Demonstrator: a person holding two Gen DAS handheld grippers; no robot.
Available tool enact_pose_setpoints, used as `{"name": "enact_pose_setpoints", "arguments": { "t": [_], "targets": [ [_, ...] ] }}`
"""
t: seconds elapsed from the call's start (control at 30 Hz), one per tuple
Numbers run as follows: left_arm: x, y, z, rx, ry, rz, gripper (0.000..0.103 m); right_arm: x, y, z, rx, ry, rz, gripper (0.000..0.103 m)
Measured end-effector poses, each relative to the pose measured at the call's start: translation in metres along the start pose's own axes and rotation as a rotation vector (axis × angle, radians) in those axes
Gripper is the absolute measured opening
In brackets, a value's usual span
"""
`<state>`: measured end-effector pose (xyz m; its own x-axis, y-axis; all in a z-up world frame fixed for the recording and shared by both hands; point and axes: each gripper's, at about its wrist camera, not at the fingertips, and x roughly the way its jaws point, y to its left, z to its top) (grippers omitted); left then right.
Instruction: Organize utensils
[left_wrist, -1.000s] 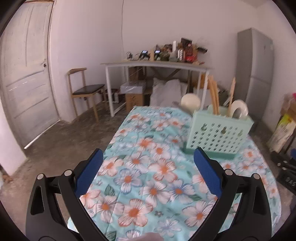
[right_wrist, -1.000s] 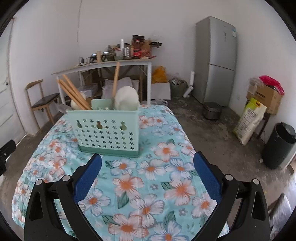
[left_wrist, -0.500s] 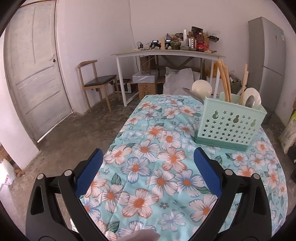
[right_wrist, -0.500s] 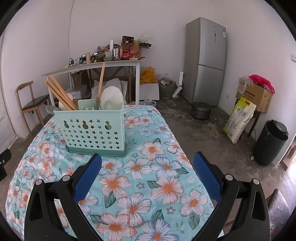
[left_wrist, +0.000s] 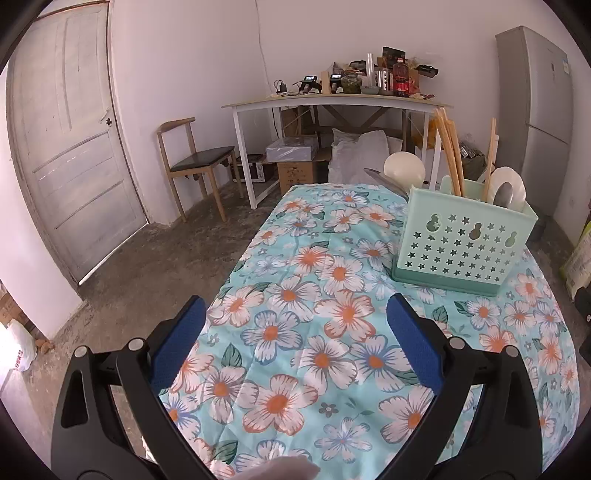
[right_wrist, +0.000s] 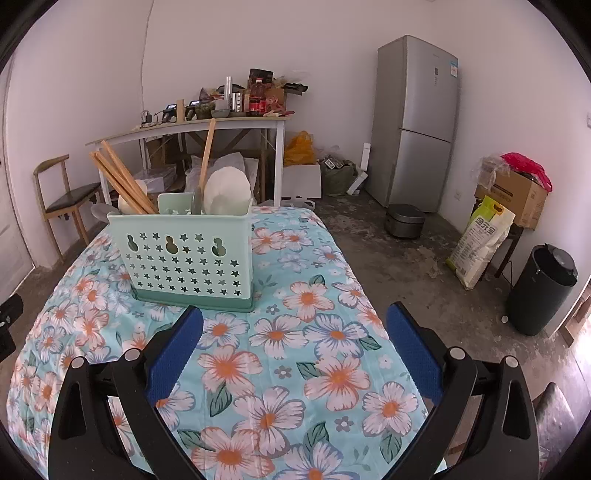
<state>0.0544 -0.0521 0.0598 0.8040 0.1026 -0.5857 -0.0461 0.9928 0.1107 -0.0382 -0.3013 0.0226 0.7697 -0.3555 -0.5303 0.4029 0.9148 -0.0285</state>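
Note:
A mint-green perforated utensil holder (left_wrist: 461, 247) (right_wrist: 188, 254) stands upright on the flower-print tablecloth (left_wrist: 314, 332) (right_wrist: 280, 354). Wooden chopsticks (right_wrist: 122, 181) (left_wrist: 448, 151) lean out of its left compartment. A wooden-handled utensil (right_wrist: 206, 155) and white spoons (right_wrist: 227, 192) (left_wrist: 508, 188) stick up from the others. My left gripper (left_wrist: 293, 321) hangs open above the cloth, with the holder ahead to its right. My right gripper (right_wrist: 293, 325) is open too, the holder just ahead to its left. Neither holds anything.
A white round object (left_wrist: 404, 170) and a metal blade-like tip (left_wrist: 380, 179) show behind the holder. Beyond the table stand a wooden chair (left_wrist: 195, 166), a cluttered white desk (left_wrist: 332, 103), a grey fridge (right_wrist: 417, 122), a rice sack (right_wrist: 480, 243) and a black bin (right_wrist: 541, 288).
Both grippers have drawn back and risen from the holder, which now looks farther off. Both stayed open and empty.

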Motion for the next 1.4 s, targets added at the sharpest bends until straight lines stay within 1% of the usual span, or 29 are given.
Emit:
{"name": "enact_pose_setpoints", "arguments": {
  "t": [0.4,0.67,1.0,1.23,1.4],
  "targets": [
    [0.004,-0.003,-0.001,0.011,0.010,-0.020,0.095,0.005,0.001,-0.003,-0.003,0.007,0.006,0.097],
    [-0.003,-0.009,-0.003,0.042,-0.009,-0.088,0.095,0.007,0.002,-0.004,-0.002,0.014,0.012,0.097],
    [-0.006,-0.017,-0.001,0.033,-0.003,-0.175,0.095,0.008,-0.001,-0.003,0.011,0.022,0.008,0.097],
    [-0.005,-0.026,-0.003,0.041,0.003,-0.200,0.095,0.005,-0.011,-0.002,0.024,0.019,-0.001,0.097],
    [-0.005,-0.026,-0.003,0.040,0.005,-0.202,0.095,0.005,-0.012,-0.002,0.026,0.021,0.005,0.097]
  ]
}}
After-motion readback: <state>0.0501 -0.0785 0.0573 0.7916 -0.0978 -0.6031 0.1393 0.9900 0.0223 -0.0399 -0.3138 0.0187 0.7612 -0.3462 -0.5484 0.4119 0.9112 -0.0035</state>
